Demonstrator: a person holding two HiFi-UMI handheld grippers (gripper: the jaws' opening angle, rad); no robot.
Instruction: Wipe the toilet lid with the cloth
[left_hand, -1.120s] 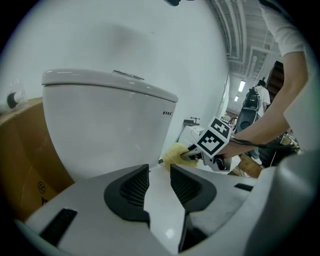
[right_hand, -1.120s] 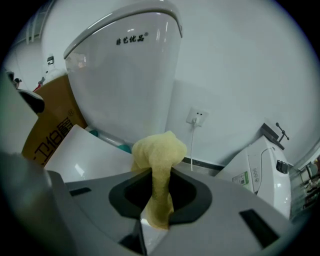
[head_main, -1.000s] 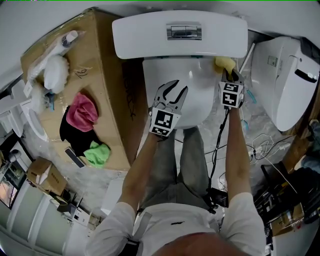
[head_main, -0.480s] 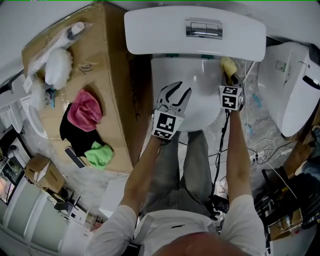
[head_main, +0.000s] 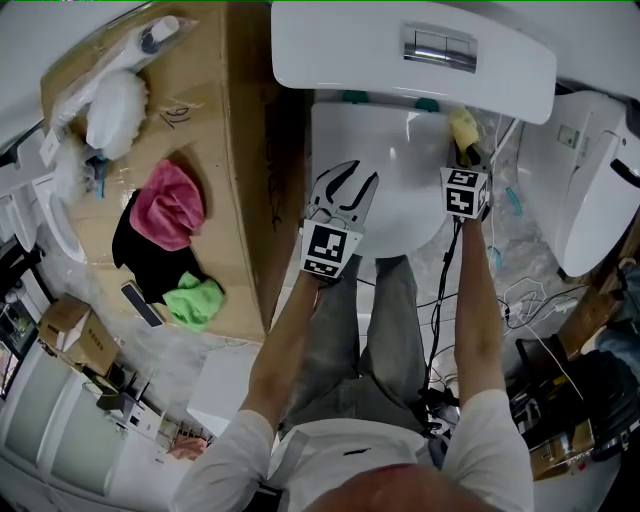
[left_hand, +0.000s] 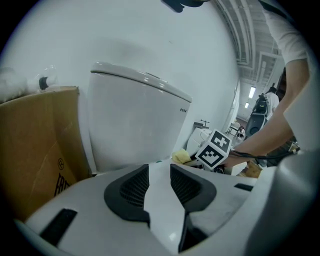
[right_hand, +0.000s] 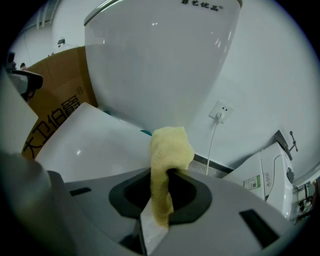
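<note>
The white toilet lid (head_main: 385, 150) lies closed below the tank (head_main: 410, 60). My right gripper (head_main: 465, 158) is shut on a yellow cloth (head_main: 462, 126) at the lid's back right corner, by the tank. In the right gripper view the cloth (right_hand: 167, 150) stands up from between the jaws of the right gripper (right_hand: 162, 187), with the lid (right_hand: 90, 145) at the left. My left gripper (head_main: 345, 188) hovers over the middle of the lid, open and empty. The left gripper view shows the left gripper (left_hand: 160, 172) with the lid between its pads and the cloth (left_hand: 181, 156) further off.
A cardboard box (head_main: 215, 110) stands left of the toilet, bearing a pink cloth (head_main: 165, 205), a green cloth (head_main: 192, 300), a black cloth (head_main: 145, 262) and a white bag (head_main: 115, 110). Another white toilet unit (head_main: 590, 190) sits at the right. Cables (head_main: 520, 300) trail over the floor.
The head view has shifted, so the toilet sits further right in the picture. Both grippers keep about the same places over the lid, the cloth still at the back right corner.
</note>
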